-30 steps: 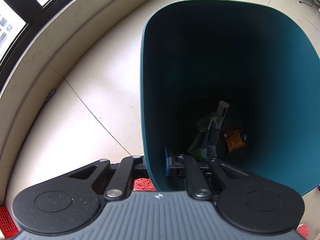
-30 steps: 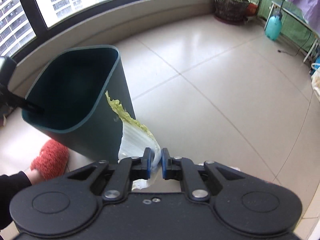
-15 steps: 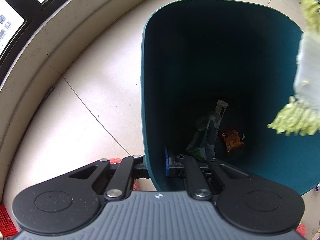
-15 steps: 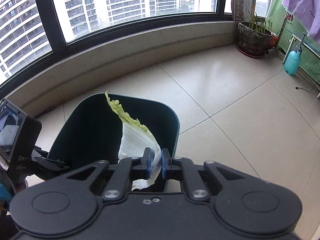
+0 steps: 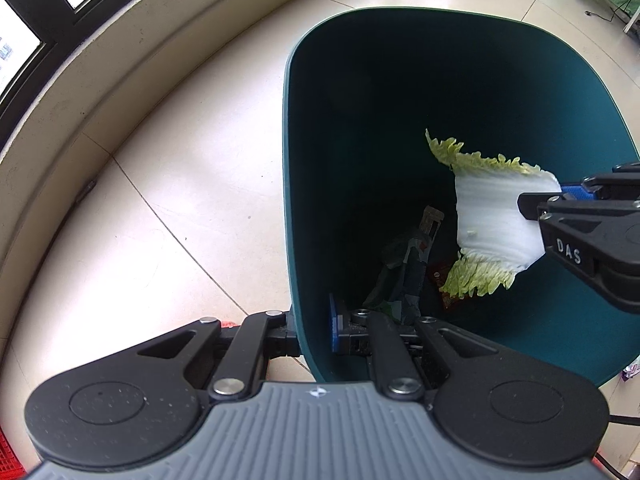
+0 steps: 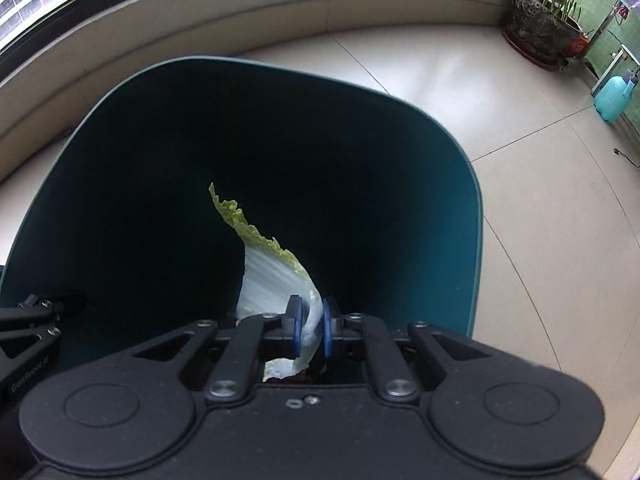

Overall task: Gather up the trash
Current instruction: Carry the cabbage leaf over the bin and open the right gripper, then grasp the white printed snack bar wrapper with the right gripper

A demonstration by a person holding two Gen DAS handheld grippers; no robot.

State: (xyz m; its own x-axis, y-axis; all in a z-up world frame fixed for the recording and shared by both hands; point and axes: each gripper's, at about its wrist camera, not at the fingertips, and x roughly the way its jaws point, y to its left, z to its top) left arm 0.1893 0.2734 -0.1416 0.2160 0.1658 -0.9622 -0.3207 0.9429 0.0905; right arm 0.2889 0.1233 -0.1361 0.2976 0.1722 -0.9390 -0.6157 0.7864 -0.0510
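A dark teal trash bin (image 5: 540,92) fills both views; its rim also shows in the right wrist view (image 6: 460,152). My left gripper (image 5: 316,330) is shut on the bin's near wall, one finger outside and one inside. My right gripper (image 6: 311,326) is shut on a cabbage leaf (image 6: 272,276), white with a green frilly edge, and holds it over the bin's mouth. In the left wrist view the leaf (image 5: 492,216) hangs inside the opening, with the right gripper (image 5: 560,196) entering from the right. Wrappers (image 5: 408,268) lie at the bin's bottom.
Cream floor tiles (image 5: 140,200) surround the bin. A low curved wall under windows (image 6: 200,12) runs behind it. A potted plant (image 6: 540,20) and a turquoise jug (image 6: 612,96) stand at the far right. Something red (image 5: 8,456) shows at the lower left edge.
My right gripper has carried the cabbage leaf from beside the bin to over and into its mouth. The left gripper has kept its hold on the bin wall.
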